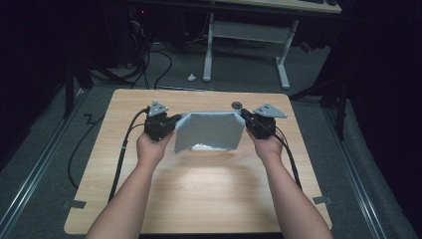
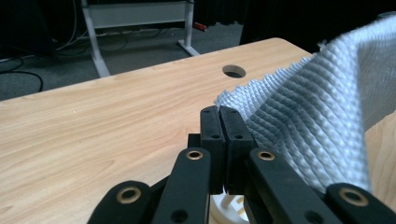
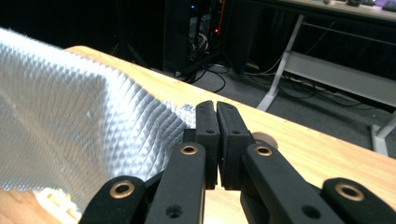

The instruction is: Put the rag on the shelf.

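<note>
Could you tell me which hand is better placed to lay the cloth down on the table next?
Neither alone: the left gripper and right gripper each pinch a top corner of the cloth, level, jaws shut.

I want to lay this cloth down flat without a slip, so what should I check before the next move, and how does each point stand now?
1. Left gripper clamped on a cloth corner: ok, jaws shut on the grey waffle-weave cloth.
2. Right gripper clamped on the other top corner: ok, jaws shut on it.
3. Top edge stretched between the grippers: ok, it spans them without a deep sag.
4. Lower edge lying flat: cannot tell, it seems to curl under near the wooden table.
5. Landing area free: ok, bare wood below the cloth.
6. Round hole in the tabletop behind the cloth: ok, apart from it.
</note>
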A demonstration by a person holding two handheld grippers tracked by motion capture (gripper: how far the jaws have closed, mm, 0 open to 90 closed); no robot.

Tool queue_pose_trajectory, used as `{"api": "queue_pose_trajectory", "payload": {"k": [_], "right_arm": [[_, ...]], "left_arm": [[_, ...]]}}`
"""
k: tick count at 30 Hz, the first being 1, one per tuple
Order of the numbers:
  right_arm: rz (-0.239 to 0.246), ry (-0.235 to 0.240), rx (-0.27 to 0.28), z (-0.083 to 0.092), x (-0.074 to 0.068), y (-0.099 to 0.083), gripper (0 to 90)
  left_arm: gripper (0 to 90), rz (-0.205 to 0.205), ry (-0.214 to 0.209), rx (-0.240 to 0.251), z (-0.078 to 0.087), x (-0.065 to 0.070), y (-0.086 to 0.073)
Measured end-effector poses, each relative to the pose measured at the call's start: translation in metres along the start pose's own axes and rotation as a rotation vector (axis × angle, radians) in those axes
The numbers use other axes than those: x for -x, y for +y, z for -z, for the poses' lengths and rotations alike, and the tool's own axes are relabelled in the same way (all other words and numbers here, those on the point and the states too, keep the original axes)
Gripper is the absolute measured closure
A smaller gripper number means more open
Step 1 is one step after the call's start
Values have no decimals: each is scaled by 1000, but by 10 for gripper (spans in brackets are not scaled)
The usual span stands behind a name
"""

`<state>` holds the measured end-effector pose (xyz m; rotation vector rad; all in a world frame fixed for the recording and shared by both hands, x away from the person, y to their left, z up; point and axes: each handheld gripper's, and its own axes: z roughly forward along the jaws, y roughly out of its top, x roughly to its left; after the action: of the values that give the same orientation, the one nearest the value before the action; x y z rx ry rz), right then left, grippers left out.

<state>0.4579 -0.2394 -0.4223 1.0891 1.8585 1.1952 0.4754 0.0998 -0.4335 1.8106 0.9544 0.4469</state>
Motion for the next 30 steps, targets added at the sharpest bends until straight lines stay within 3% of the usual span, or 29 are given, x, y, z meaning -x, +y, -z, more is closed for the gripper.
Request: {"api": "queue_pose_trajectory", "payload": {"k": [11,19,30], "right_arm": [[2,8,-33,-9,-9,-13,890],[-14,-8,-60,-12,-9,-33,890],[-36,-12,-81,-14,-9,-47,873]], "left_arm": [[888,19,-27,-50,-9,-1,-21],[886,49,-34,-62,-13,-3,-38],[846,61,-34,-62,-15,-4,-43]]}}
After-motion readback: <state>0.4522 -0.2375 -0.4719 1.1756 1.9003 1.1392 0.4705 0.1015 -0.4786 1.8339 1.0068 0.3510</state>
